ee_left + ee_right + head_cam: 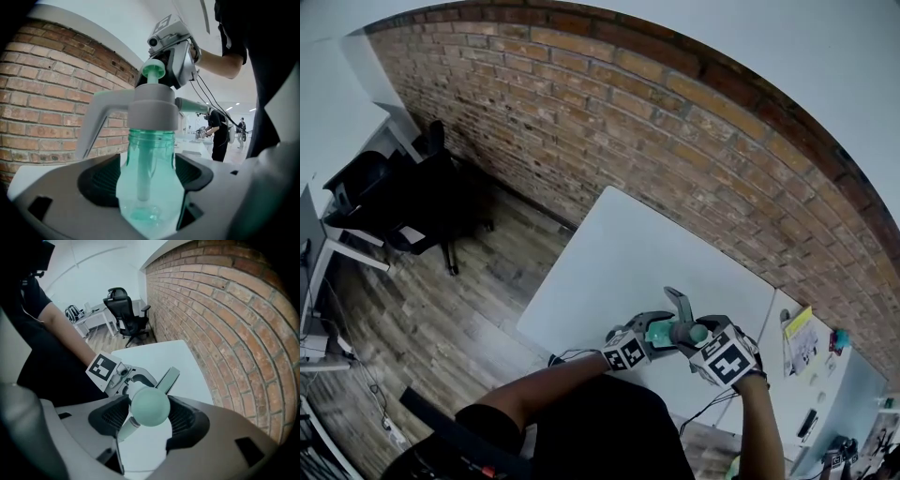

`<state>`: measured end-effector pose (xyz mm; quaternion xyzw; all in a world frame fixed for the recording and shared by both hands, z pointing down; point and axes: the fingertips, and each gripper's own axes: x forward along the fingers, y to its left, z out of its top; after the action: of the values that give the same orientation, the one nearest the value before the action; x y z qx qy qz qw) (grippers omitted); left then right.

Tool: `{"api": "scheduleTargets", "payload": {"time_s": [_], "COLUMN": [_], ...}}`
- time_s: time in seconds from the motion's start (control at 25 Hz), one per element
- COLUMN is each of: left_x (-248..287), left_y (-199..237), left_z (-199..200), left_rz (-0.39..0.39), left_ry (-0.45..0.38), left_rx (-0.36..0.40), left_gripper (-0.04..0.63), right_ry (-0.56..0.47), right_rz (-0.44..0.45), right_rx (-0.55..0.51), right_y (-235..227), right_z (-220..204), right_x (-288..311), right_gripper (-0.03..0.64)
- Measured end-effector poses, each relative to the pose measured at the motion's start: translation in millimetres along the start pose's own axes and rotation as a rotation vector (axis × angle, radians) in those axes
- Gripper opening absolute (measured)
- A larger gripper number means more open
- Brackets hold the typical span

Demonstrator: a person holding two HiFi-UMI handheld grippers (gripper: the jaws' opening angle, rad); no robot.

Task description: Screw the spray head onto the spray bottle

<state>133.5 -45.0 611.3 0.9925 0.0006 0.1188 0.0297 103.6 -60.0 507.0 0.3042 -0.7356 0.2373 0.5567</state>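
The bottle – clear green – stands upright between the left gripper's jaws, which are clamped on its shoulders from both sides. The spray head sits on its neck, grey collar down over the mouth and a white tube hanging inside. Its lever juts toward 9 o'clock in the left gripper view, its nozzle toward 3. The green knob on top of the head lies between the right gripper's jaws, which come from above and are closed on it, both pads touching.

In the head view the bottle is at about 5 o'clock, held off the near edge of the white table. The left gripper is on its 9 o'clock side and the right gripper on its 3 o'clock side – each in a hand.

A brick wall runs past the table's far side. A black chair stands at 9 o'clock on the wooden floor.
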Motion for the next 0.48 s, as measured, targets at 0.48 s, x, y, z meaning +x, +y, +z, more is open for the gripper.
{"api": "scheduleTargets", "payload": {"time_s": [0.48], "left_x": [-3.1], "left_y": [-1.1], "left_z": [0.2], "left_rz": [-0.001], "left_ry": [0.006], "left_rx": [0.002], "left_gripper": [0.359], "right_ry": [-0.091], "right_rz": [-0.033], "right_rx": [0.332], "right_y": [-6.7], "right_z": [-8.5], "right_x": [9.9], "right_gripper": [0.259]}}
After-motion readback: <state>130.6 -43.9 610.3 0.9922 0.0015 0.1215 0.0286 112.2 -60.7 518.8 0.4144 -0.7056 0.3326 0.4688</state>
